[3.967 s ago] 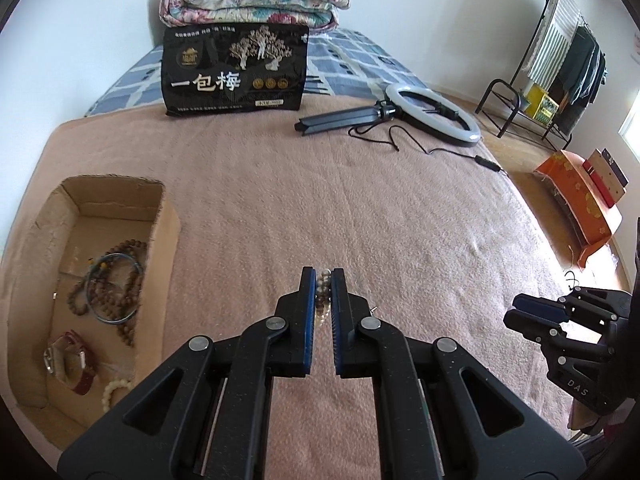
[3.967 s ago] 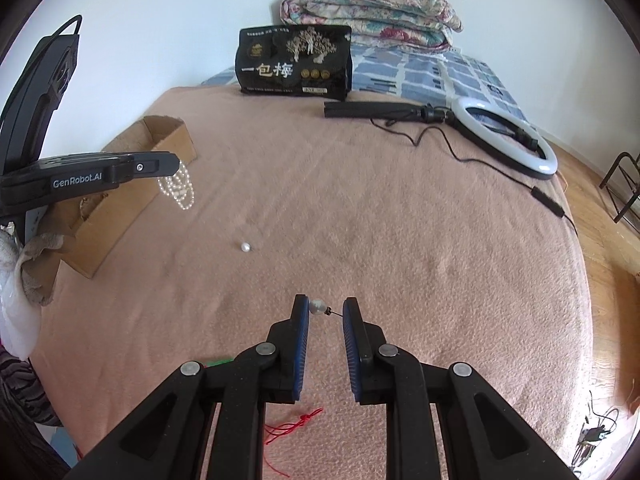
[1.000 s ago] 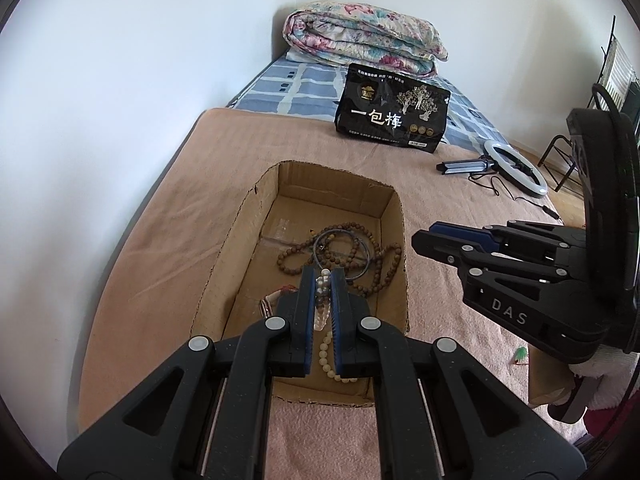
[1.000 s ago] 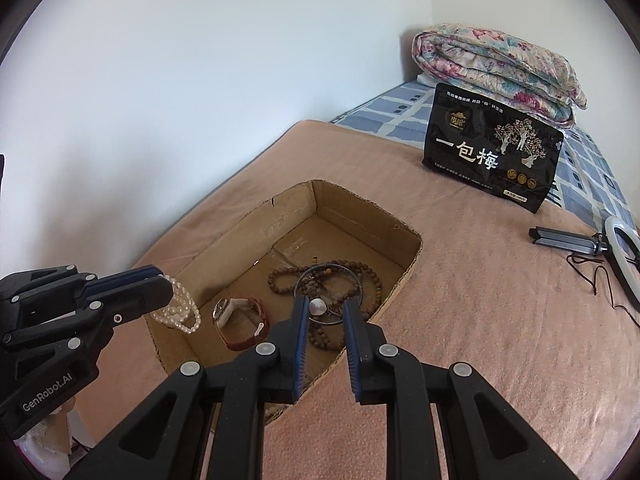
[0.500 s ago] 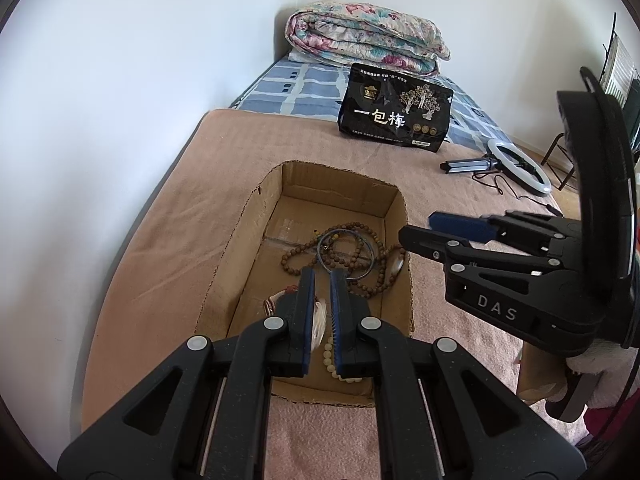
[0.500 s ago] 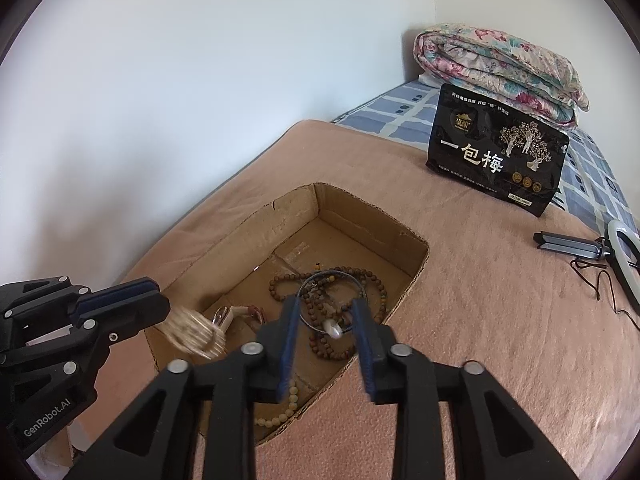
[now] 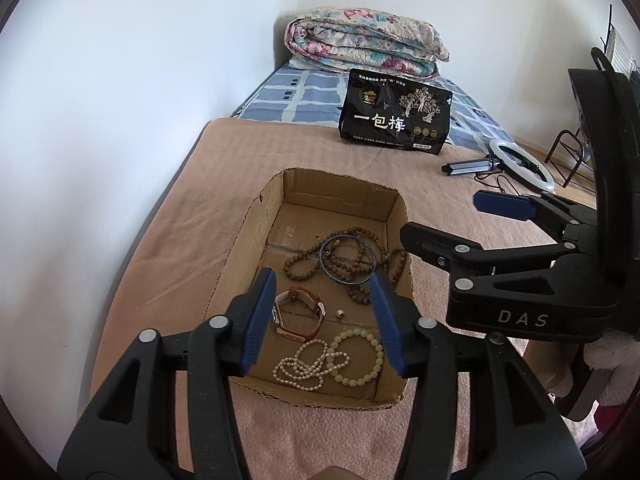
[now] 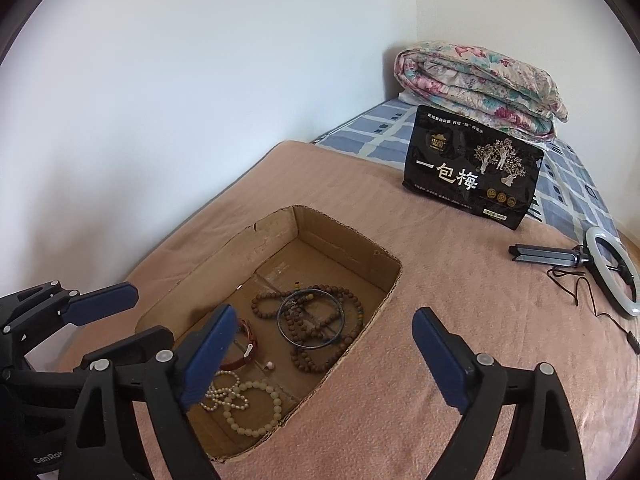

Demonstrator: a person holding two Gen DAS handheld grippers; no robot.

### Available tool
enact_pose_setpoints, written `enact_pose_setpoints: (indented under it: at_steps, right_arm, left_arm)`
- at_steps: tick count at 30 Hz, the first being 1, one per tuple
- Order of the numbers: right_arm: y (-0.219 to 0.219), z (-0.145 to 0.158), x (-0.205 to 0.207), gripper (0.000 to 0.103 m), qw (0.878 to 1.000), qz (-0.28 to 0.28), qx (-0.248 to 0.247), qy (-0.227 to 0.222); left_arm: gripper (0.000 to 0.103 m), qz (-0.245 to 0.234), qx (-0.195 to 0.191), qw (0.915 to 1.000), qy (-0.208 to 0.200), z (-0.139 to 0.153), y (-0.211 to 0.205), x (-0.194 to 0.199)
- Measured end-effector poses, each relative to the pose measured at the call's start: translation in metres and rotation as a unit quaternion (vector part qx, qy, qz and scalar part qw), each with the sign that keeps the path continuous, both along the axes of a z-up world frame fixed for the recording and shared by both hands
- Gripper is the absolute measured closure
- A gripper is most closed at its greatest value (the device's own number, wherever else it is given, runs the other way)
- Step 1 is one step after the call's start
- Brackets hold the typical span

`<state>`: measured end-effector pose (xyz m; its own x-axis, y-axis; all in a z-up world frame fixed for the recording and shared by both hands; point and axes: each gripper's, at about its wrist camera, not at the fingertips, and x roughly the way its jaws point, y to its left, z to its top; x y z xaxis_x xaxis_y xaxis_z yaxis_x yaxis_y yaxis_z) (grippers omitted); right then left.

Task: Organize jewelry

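Both loads are dropped now: the pearl strand (image 7: 301, 369) and small bead (image 7: 339, 313) lie in the cardboard box (image 7: 256, 236), left hand-held gripper (image 7: 324, 320) and right hand-held gripper (image 8: 324, 354) opening, nothing gripped.

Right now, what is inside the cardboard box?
Inside the cardboard box: wooden beads, a dark bangle, a watch, a pearl strand, a pale bracelet, one small bead. Its near corners are covered.

**Count: box contents and bed**

One box (image 7: 256, 216) is sitting at 12 o'clock, holding one watch (image 7: 298, 312), one pearl strand (image 7: 298, 368), one pale bracelet (image 7: 360, 356), one bangle (image 7: 348, 258), one wooden bead string (image 7: 360, 292) and one loose bead (image 7: 340, 313). At 1 o'clock one black bag (image 7: 396, 118), one quilt (image 7: 364, 42) and one ring light (image 7: 520, 164) are lying.
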<state>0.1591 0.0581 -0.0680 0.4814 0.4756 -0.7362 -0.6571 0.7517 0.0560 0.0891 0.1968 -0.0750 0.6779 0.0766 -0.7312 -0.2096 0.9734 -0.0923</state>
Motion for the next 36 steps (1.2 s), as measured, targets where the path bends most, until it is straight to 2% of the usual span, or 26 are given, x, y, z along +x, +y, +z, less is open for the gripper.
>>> enact_pose_setpoints:
  at_steps: [2, 6, 22, 36]
  right_arm:
    - [-0.002, 0.002, 0.000, 0.006, 1.000, -0.005, 0.002, -0.001]
    - [-0.008, 0.006, 0.001, 0.002, 1.000, -0.017, 0.002, -0.007]
    - [-0.037, 0.023, -0.003, 0.000, 0.999, -0.034, 0.015, -0.017]
    - [-0.085, 0.037, -0.012, 0.000, 0.998, -0.058, 0.019, -0.022]
  left_arm:
    - [0.050, 0.001, 0.002, 1.0000, -0.001, 0.000, 0.000, 0.000]
    - [0.039, 0.004, 0.003, 1.0000, -0.003, 0.001, 0.000, 0.000]
    - [0.038, -0.003, 0.017, 0.9998, -0.006, 0.007, -0.009, -0.002]
    - [0.037, -0.026, 0.033, 0.9990, -0.016, 0.019, -0.043, -0.004]
